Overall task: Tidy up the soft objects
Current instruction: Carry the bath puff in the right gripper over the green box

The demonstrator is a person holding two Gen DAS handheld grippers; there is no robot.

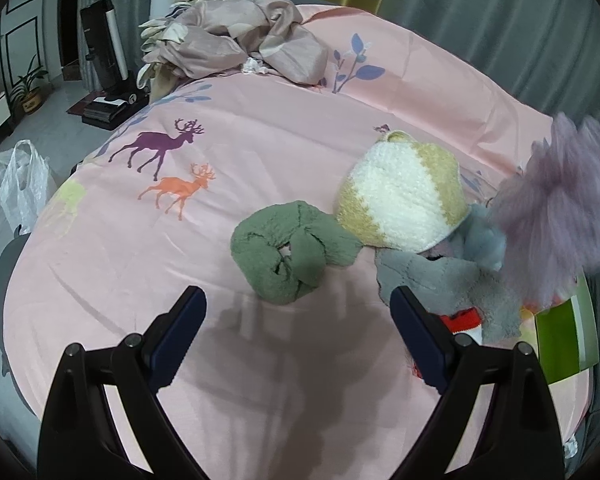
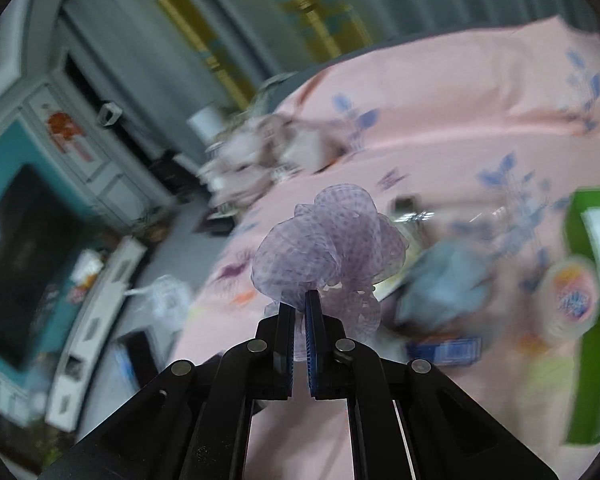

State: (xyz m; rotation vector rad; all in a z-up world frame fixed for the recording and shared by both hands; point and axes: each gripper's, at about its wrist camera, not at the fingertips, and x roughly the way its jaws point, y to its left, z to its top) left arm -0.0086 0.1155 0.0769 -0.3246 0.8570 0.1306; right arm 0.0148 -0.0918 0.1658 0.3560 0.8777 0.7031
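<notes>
Lilac mesh scrunchie (image 2: pixel 328 248) — sheer, dotted, ruffled — is pinched at its lower edge between the closed jaws of the right gripper (image 2: pixel 300 300), held in the air above the pink bedspread (image 2: pixel 440 128); the background in the right wrist view is smeared. From the left wrist view the same scrunchie shows as a blurred lilac mass (image 1: pixel 560 208) at the right edge, over the pile of soft things. Left gripper (image 1: pixel 296 300): jaws wide apart, nothing between them, hanging over bare bedspread. Just beyond it lies a green terry scrunchie (image 1: pixel 292 252); beside that, touching, a yellow-and-white knitted hat (image 1: pixel 400 192) resting partly on grey fleece pieces (image 1: pixel 440 276). Crumpled beige cloth (image 1: pixel 236 44) sits at the far edge of the bed.
</notes>
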